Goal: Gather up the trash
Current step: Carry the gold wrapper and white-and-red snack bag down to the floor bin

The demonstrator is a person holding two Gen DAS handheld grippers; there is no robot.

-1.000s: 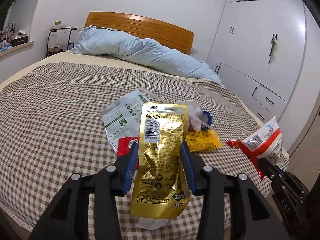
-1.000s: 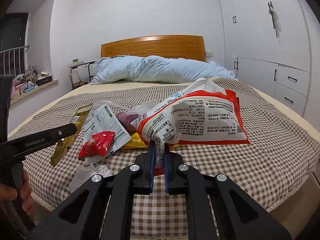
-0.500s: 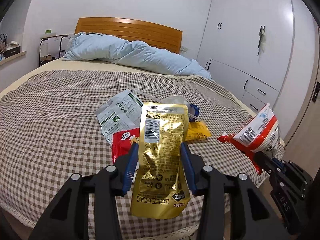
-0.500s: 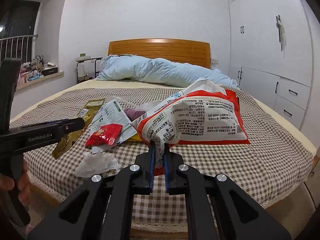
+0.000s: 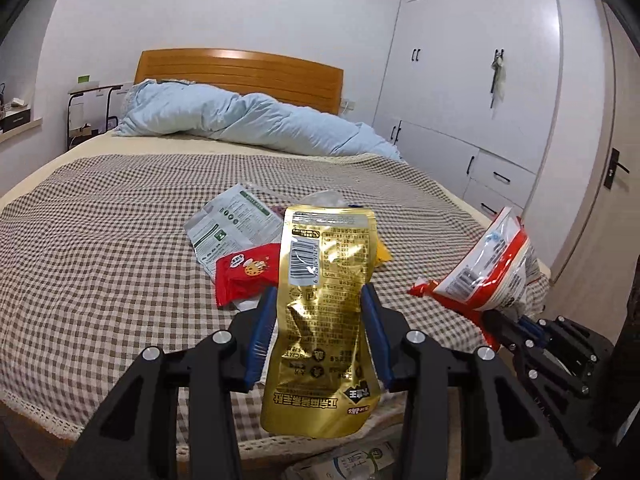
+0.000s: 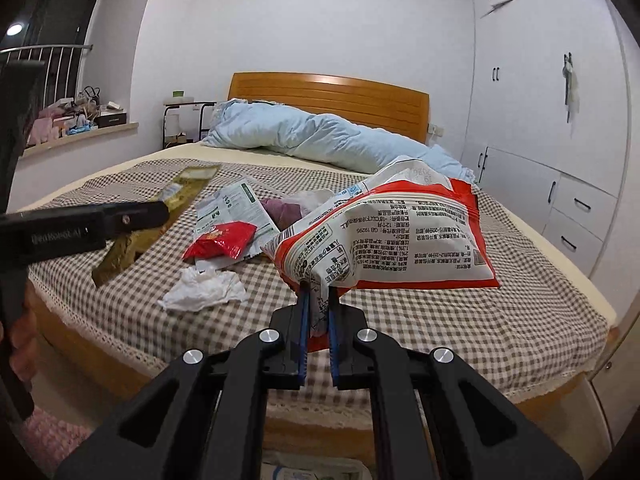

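Note:
My left gripper [image 5: 319,291] is shut on a gold foil pouch [image 5: 324,280], which stands upright between the blue pads in front of the bed's foot edge. To its right, my right gripper [image 6: 319,292] is shut on the lower corner of a red-and-white snack bag [image 6: 400,236] and holds it off the bed. That bag [image 5: 488,272] also shows at the right of the left wrist view. On the checked cover lie a white-green wrapper [image 5: 232,228], a red cookie packet [image 5: 244,272], a yellow packet [image 5: 382,254], a crumpled tissue [image 6: 204,288] and a purple item in clear plastic [image 6: 284,210].
The bed [image 5: 100,260] has a checked cover, a blue duvet [image 5: 240,120] and a wooden headboard [image 5: 240,68]. White wardrobes [image 5: 480,80] line the right wall, and a side table [image 5: 92,112] stands at the left. A printed bag [image 5: 352,460] lies on the floor below the grippers.
Both grippers have drawn back from the bed with their packets still held. The bed's foot edge and the floor below have come into view.

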